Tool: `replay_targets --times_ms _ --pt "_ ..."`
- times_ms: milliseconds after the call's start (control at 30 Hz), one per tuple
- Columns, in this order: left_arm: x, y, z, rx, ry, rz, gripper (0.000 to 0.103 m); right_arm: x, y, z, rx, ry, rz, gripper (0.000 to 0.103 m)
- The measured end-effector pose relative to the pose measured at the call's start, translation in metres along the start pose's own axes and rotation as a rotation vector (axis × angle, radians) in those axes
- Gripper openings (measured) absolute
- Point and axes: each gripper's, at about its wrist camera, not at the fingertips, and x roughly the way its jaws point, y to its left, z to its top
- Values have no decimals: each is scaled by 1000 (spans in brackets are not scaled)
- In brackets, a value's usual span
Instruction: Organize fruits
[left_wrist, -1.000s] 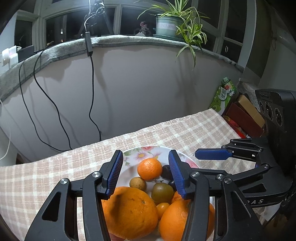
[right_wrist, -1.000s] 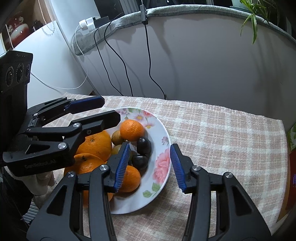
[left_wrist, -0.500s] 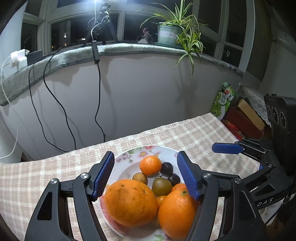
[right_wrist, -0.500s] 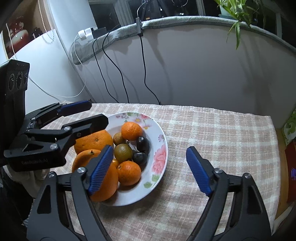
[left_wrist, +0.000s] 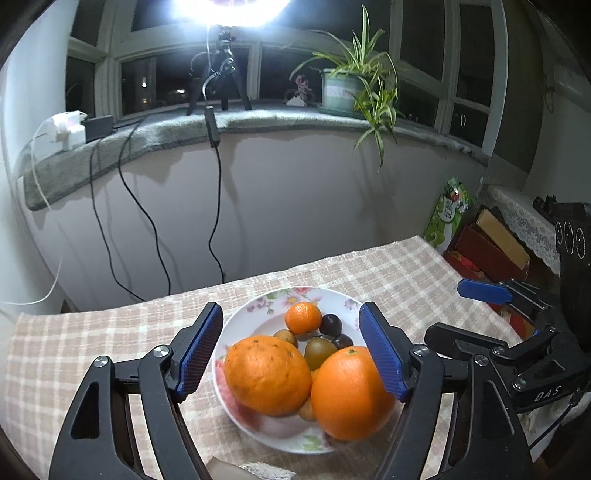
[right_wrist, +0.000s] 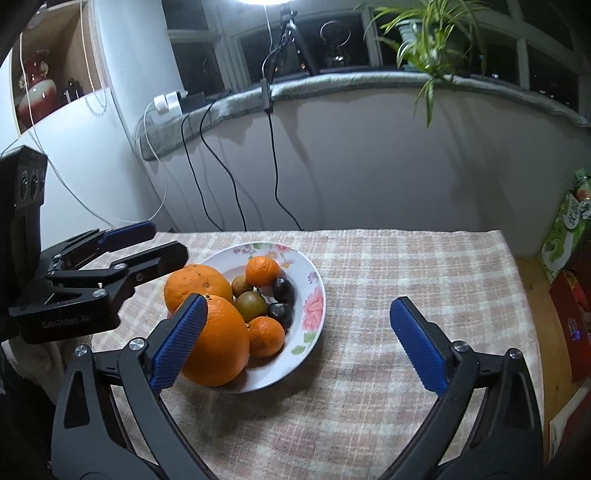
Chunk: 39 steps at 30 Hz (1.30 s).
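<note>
Plainly heaped: oranges, tangerines (plus small dark fruits) on floral plate near tablecloth's left edge. Left gripper and right gripper wide open, empty. Could roll off if nudged.

Hidden and cut-off parts

A small orange fruit is mostly covered by two large oranges; the plant is blurred, and the lamp is overexposed.
</note>
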Motion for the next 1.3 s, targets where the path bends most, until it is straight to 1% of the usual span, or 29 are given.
replay_targets --times_ms 200,567,667,867,1300 --pt "-22 -1 -8 -17 -27 23 83 -20 8 -7 3 -39 -19 102" --pt "-59 0 -25 -31 -72 36 83 -46 27 -22 -17 -74 -41 103" --pt "-68 -1 -29 -34 -81 45 83 -52 30 -26 -10 -83 -31 103" --pt "-79 -4 -38 -46 -94 56 83 -61 36 -33 -4 -95 -27 103" --pt "-92 -8 -43 -46 -114 49 83 -73 49 -39 -33 -110 -28 103"
